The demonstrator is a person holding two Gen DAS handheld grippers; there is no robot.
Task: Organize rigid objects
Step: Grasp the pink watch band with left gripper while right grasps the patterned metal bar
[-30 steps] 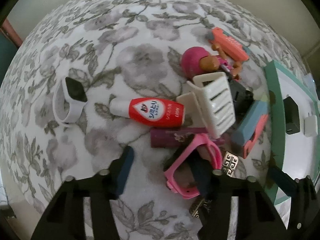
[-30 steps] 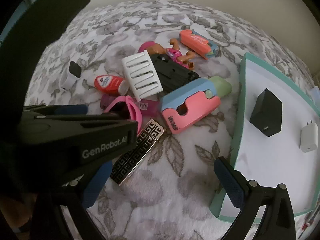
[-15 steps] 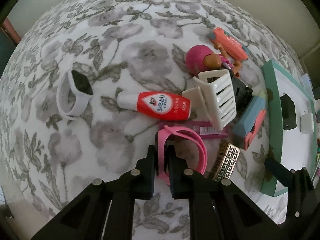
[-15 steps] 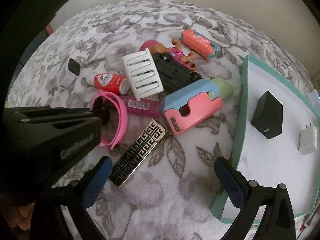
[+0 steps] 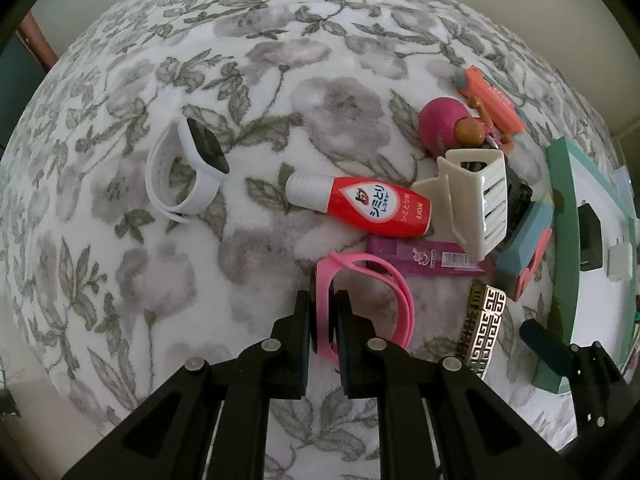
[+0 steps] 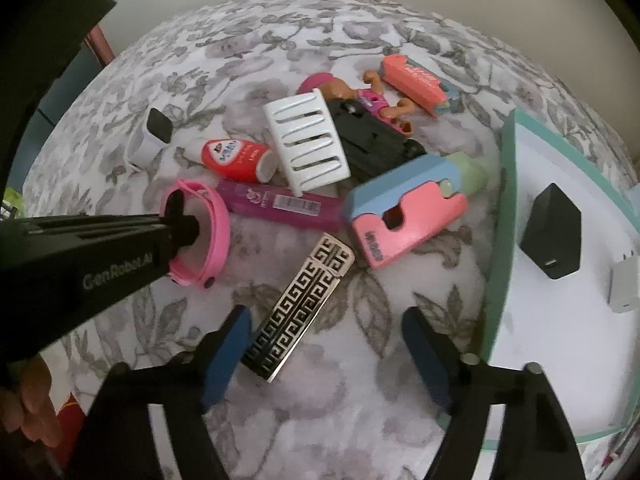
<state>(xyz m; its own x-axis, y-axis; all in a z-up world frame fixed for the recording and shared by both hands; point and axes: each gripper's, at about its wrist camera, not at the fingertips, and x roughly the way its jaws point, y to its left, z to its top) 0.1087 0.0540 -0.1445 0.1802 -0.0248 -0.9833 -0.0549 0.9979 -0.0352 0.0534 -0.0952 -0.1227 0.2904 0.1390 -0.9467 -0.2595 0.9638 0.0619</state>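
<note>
**Left fingers clamp the pink band, right fingers closing over the patterned bar**

The floral surface (image 5: 208, 92) fills the view, with the teal-rimmed tray (image 6: 498, 216) at its right edge carrying a black charger (image 6: 552, 226) and a white one (image 6: 624, 286). Beside the tray lies the clutter: a blue-and-pink case (image 6: 400, 216), a white slatted clip (image 6: 308, 140) and a red bottle (image 5: 368, 208). A white smartwatch (image 5: 188, 172) sits well apart to the left. The left gripper (image 5: 322, 320) has its fingers pressed tight on the pink band (image 5: 384, 292), right at the pile's near edge. The right gripper (image 6: 324, 356) is closing, fingers apart, the gold patterned bar (image 6: 300, 308) just beside its left finger, not gripped.
</note>
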